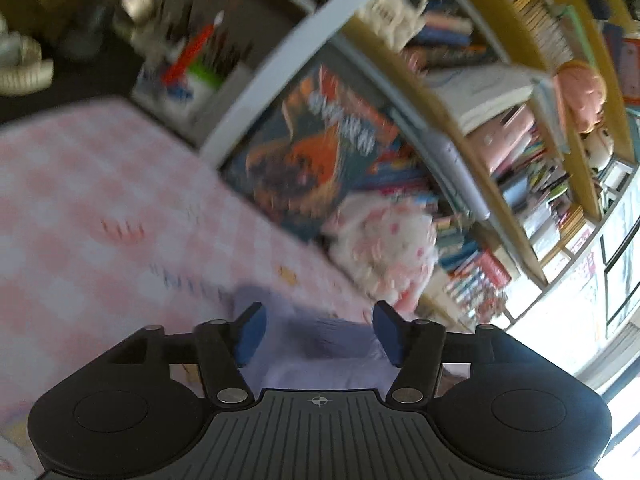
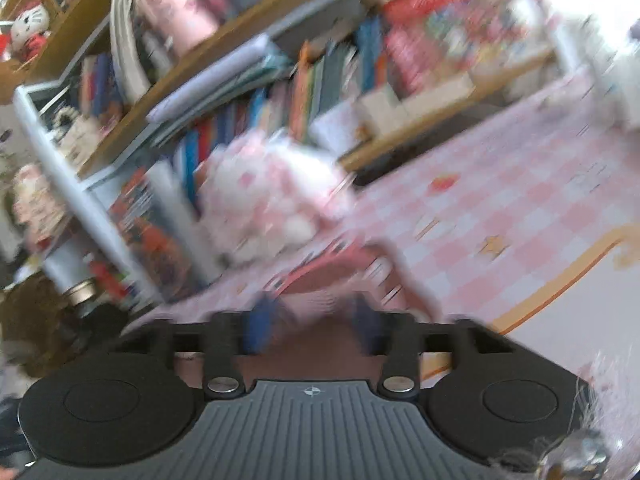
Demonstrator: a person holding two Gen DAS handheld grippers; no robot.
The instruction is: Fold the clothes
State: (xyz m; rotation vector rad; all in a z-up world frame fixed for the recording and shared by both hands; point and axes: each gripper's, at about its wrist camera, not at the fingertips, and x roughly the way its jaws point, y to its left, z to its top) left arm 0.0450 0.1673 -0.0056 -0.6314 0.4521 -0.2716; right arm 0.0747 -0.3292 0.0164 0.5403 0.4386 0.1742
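A lavender garment (image 1: 320,360) lies on the pink-checked cover (image 1: 80,208), right under my left gripper (image 1: 320,332). Its blue pads (image 1: 252,332) stand well apart and do not press on the cloth. In the right wrist view, which is badly blurred, a pink and dusty-red garment (image 2: 320,296) lies bunched on the same checked cover (image 2: 500,200). My right gripper (image 2: 312,326) hovers over it with its blue pads (image 2: 256,328) spread to either side of the cloth. I see no pinch on the fabric.
A white and pink fluffy bundle (image 1: 384,248) (image 2: 264,200) sits at the cover's far edge against a crowded bookshelf (image 1: 500,160) (image 2: 280,92). A box of pens (image 1: 188,72) stands at the far left. A white surface with an orange border (image 2: 580,300) lies to the right.
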